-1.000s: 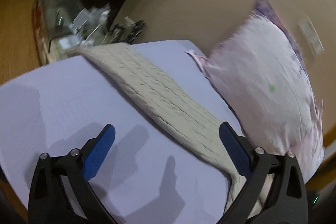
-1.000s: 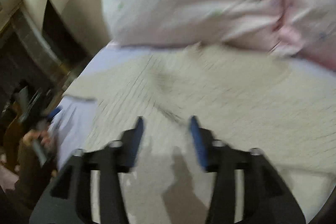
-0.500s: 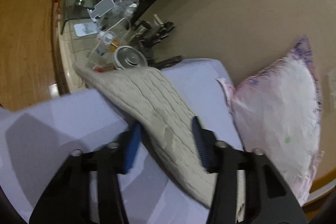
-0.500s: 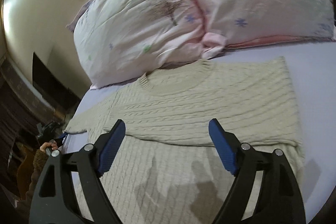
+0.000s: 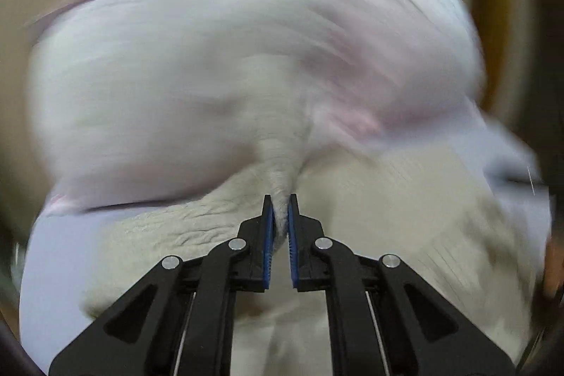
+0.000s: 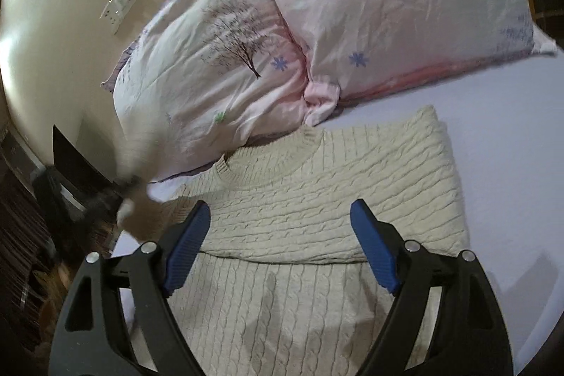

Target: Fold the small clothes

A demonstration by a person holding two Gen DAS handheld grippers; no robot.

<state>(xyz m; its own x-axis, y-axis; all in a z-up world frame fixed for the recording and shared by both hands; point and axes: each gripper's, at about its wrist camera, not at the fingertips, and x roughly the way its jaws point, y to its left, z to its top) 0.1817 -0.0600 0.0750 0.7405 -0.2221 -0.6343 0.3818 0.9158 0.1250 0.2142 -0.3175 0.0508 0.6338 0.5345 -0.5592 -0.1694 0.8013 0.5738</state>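
A cream cable-knit sweater (image 6: 317, 192) lies flat on a lavender bed sheet (image 6: 500, 136), its right sleeve folded over the body. My right gripper (image 6: 280, 245) is open and empty, hovering above the sweater's middle. My left gripper (image 5: 280, 217) is shut on the sweater's left sleeve (image 5: 278, 171) and holds it lifted; the view is blurred by motion. In the right wrist view that lifted sleeve (image 6: 137, 164) shows blurred at the left edge of the bed.
Two pink floral pillows (image 6: 352, 23) lie against the beige wall (image 6: 53, 6) just behind the sweater's collar. A wall socket (image 6: 118, 4) sits at upper left. Dark furniture and clutter (image 6: 31, 228) stand beside the bed at left.
My left gripper closed on the sleeve and swung it up toward the sweater body. My right gripper opened wide and stays over the sweater.
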